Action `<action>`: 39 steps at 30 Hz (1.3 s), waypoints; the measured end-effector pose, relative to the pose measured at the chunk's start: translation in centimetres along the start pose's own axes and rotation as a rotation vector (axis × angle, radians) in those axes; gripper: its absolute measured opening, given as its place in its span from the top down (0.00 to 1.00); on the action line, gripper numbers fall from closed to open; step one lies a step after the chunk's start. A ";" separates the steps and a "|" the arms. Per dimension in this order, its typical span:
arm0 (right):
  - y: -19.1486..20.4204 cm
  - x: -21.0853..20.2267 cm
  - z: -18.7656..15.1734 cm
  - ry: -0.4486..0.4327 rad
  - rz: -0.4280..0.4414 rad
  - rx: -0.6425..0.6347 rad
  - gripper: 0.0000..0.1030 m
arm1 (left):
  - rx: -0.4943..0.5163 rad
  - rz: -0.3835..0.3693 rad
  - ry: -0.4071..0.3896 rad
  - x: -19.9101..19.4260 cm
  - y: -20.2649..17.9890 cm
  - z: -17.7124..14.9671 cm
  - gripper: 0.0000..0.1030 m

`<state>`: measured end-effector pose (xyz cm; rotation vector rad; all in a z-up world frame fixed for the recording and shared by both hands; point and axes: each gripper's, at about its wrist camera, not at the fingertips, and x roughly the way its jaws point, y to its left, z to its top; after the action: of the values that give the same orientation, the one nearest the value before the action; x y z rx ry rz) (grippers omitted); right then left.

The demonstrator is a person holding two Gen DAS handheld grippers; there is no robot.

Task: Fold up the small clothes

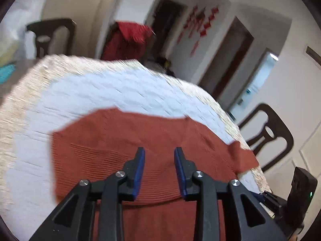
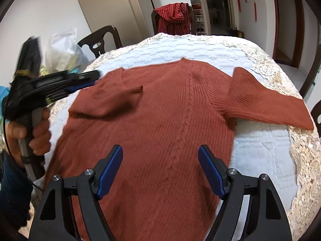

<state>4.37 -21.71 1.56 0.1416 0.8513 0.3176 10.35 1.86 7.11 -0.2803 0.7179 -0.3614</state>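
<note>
The left gripper sits at lower centre, its blue-padded jaws apart above a rust-red knit sweater. The sweater lies on a white quilted cloth with a lace border. A dark wooden chair stands at right, blurred.

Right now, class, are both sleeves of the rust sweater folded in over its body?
No: only one sleeve lies across the sweater; the other sleeve stretches outward.

Rust-red ribbed sweater on white quilted tablecloth.

Home dining room — lace-covered table, chairs
</note>
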 end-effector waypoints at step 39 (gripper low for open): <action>4.1 9.4 7.9 0.115 0.129 -0.065 0.92 | 0.002 0.257 0.086 2.5 6.9 -1.0 0.69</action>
<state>15.23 -14.68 0.97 0.1189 0.9469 0.4771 12.98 6.87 2.37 -0.1686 0.8281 -0.1300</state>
